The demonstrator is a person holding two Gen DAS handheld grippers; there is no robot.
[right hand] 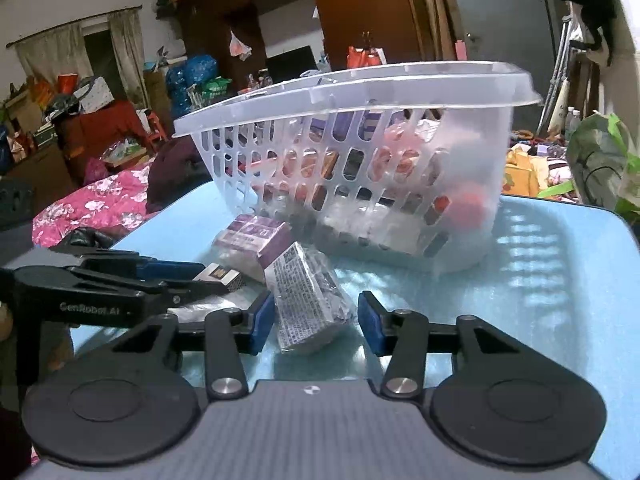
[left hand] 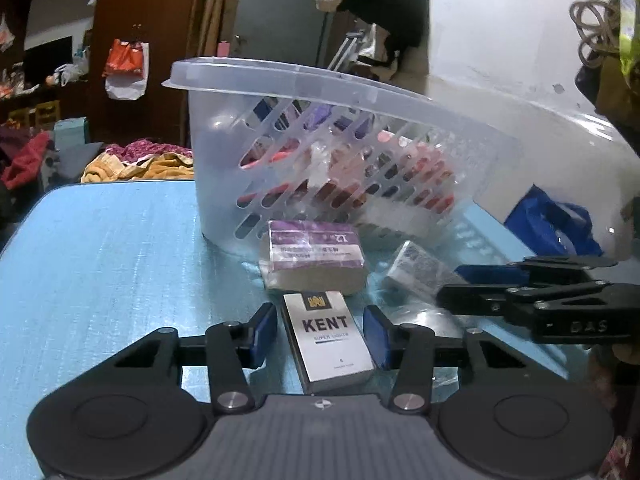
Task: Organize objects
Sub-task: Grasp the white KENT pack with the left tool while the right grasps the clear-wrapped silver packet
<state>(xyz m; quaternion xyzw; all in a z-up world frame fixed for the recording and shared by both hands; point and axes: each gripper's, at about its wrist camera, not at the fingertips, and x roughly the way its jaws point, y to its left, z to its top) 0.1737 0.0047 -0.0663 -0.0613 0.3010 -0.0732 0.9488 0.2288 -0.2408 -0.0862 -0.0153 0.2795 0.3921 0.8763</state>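
Observation:
A white KENT cigarette pack lies flat on the blue table, between the open jaws of my left gripper; small gaps show on both sides. A purple-and-white pack lies just beyond it, in front of the clear slotted basket, which holds several packs. A plastic-wrapped pack lies between the open jaws of my right gripper, untouched. The right gripper shows in the left wrist view, near that wrapped pack. The left gripper shows in the right wrist view.
The basket stands at the table's far side. Table edges are near on the left and right. Clothes, bags and furniture fill the room behind. A blue bag lies beyond the table's right edge.

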